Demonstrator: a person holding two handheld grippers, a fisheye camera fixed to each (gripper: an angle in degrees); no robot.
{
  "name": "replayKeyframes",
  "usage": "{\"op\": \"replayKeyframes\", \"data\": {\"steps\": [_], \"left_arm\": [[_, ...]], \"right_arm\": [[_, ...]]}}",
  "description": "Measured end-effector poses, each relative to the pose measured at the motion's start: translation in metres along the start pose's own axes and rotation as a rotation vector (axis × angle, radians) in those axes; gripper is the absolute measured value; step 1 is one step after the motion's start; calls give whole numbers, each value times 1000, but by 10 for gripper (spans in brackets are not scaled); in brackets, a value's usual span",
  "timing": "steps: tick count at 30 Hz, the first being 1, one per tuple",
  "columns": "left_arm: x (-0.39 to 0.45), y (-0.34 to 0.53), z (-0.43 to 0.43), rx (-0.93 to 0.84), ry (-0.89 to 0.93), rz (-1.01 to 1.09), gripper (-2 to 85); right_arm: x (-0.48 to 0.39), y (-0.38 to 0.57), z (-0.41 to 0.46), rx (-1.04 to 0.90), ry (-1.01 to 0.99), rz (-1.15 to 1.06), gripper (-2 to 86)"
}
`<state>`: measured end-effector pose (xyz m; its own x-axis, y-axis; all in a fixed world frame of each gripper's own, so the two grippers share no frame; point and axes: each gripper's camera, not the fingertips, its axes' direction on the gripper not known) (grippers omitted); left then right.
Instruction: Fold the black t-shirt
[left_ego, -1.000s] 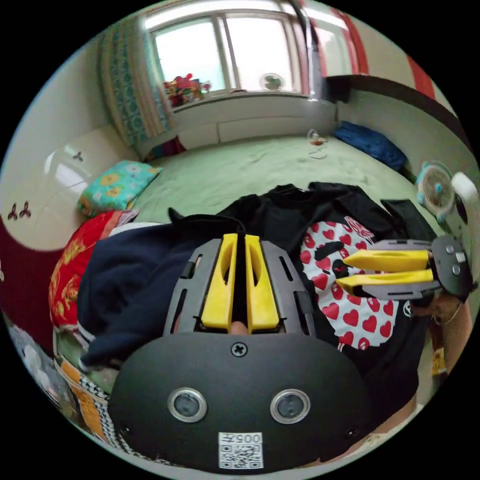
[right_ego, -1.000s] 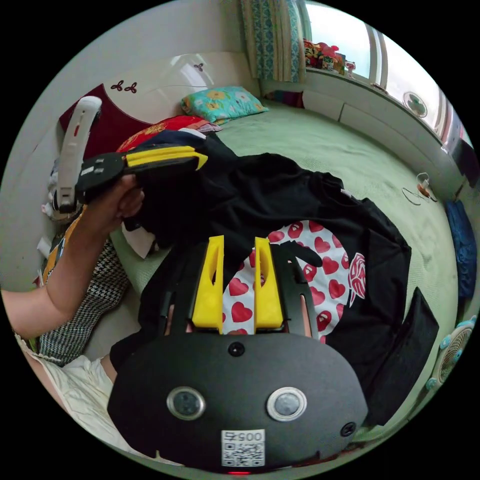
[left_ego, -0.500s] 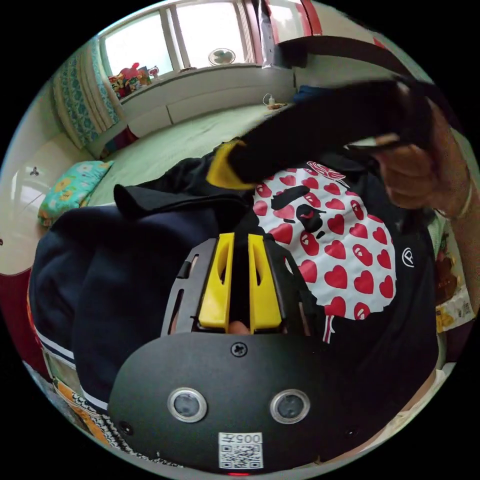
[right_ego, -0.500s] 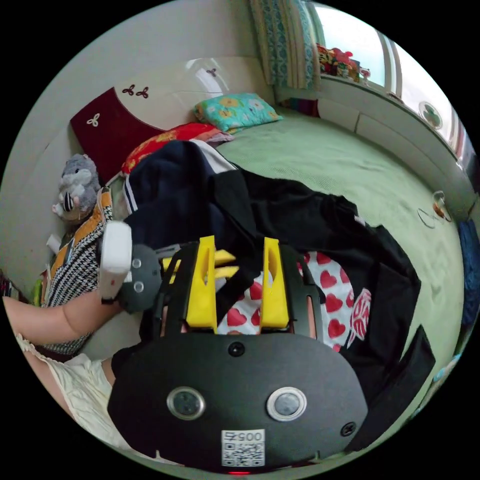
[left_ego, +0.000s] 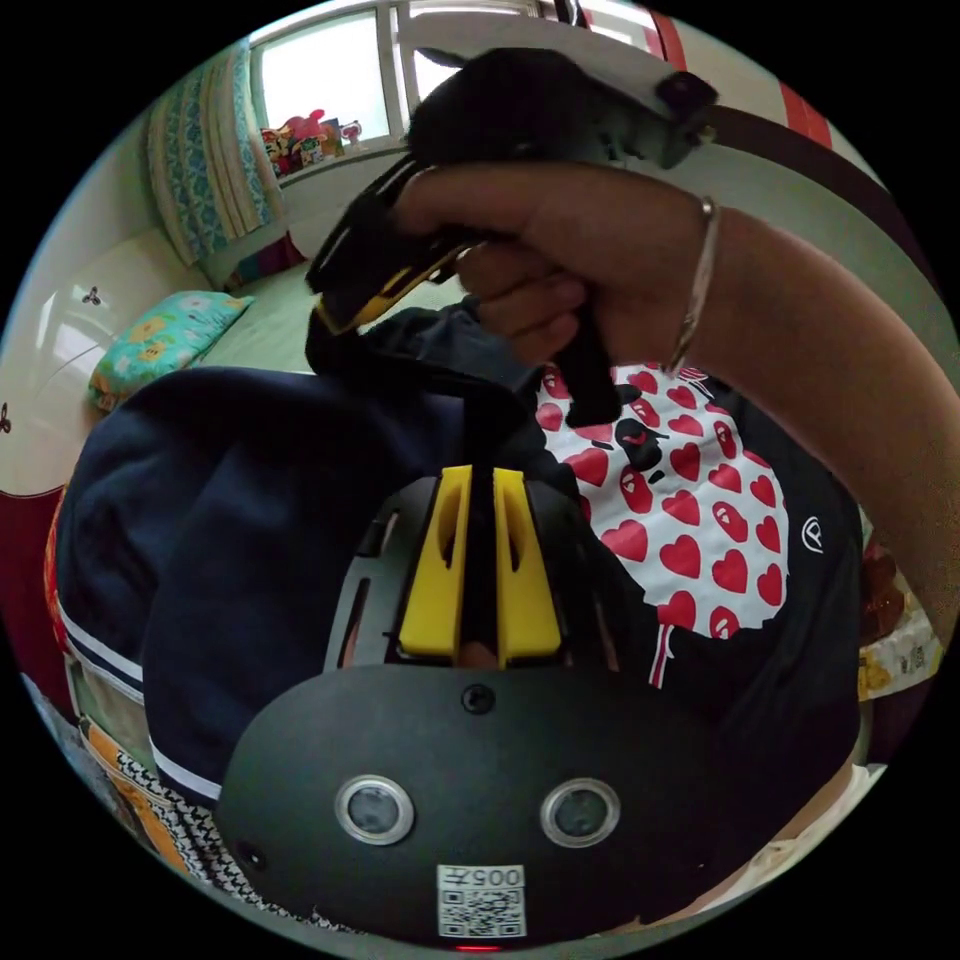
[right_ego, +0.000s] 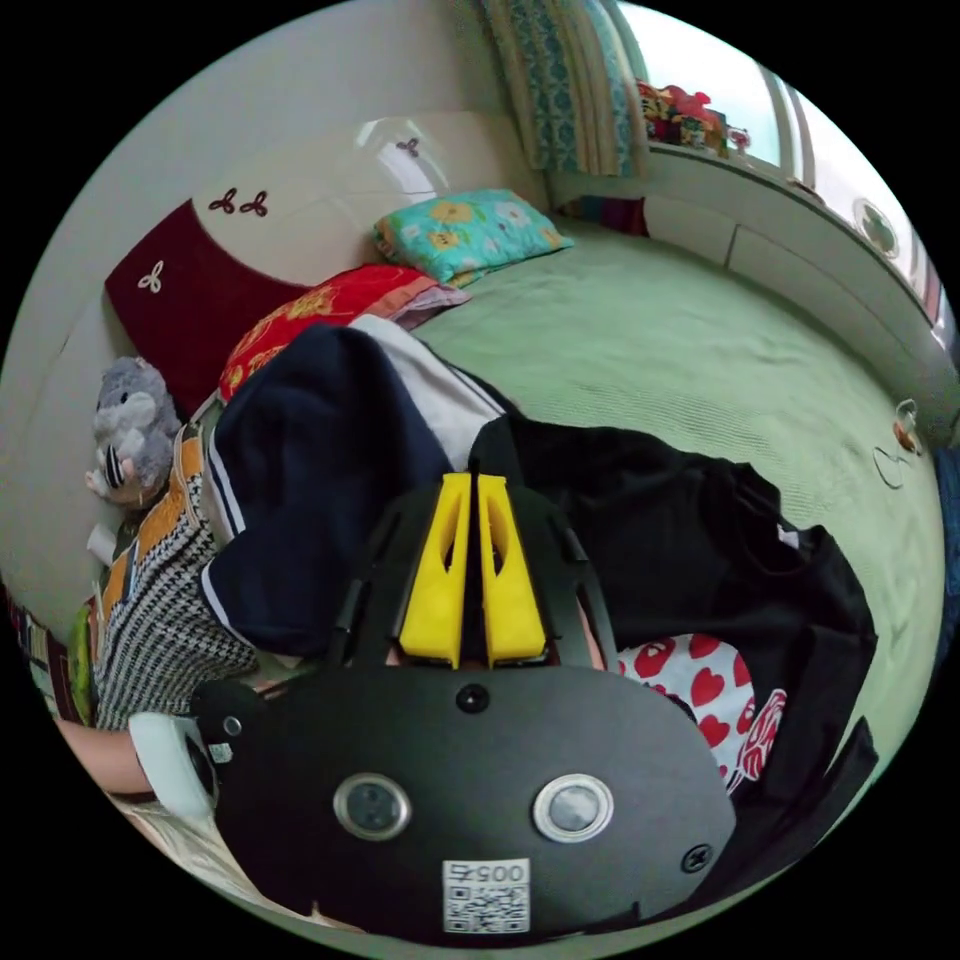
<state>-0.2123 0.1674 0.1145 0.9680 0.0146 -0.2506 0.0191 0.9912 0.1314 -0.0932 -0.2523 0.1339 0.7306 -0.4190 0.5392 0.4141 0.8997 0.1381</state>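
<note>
The black t-shirt (left_ego: 800, 600), with a white print of red hearts, lies crumpled on the bed. In the left gripper view my left gripper (left_ego: 478, 478) is shut on a black fold of it. A hand holds my right gripper (left_ego: 335, 315) above and beyond the left one, its yellow jaws pinching the shirt's raised edge. In the right gripper view the right gripper (right_ego: 474, 484) is shut on a black edge of the t-shirt (right_ego: 680, 530), which drapes away to the right. The left gripper's white handle (right_ego: 170, 765) sits at the lower left.
A navy garment with white stripes (right_ego: 310, 470) is heaped right beside the shirt. Beyond lie a red pillow (right_ego: 320, 300), a teal flowered pillow (right_ego: 460, 230), a grey stuffed toy (right_ego: 125, 430) and a houndstooth cloth (right_ego: 160, 620). The green bed mat (right_ego: 680, 340) stretches toward the window.
The right gripper swung from over the heart print across the left one to the shirt's edge by the navy garment and went from open to shut. The left stayed shut on fabric.
</note>
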Motion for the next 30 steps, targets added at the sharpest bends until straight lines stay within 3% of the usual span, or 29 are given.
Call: {"op": "replayKeyframes", "data": {"steps": [8,10,14,22,27,30], "left_arm": [[-10,-1,-3,-19,-9,-18,51],[-12,-1,-5,-22,-25,-21,51],[-21,1,-10,-25,-60,-41,53],[-48,-2,-25,-21,-121,-129,65],[-111,-2,-57,16,-370,-392,36],[-146,3,-77,5,-388,-485,23]], "right_arm": [[83,2,21,-90,27,291,12],[93,8,37,-157,125,318,39],[91,15,33,-165,247,255,60],[22,69,27,-163,99,-31,112],[16,85,43,-183,36,6,107],[17,84,39,-167,32,8,102]]}}
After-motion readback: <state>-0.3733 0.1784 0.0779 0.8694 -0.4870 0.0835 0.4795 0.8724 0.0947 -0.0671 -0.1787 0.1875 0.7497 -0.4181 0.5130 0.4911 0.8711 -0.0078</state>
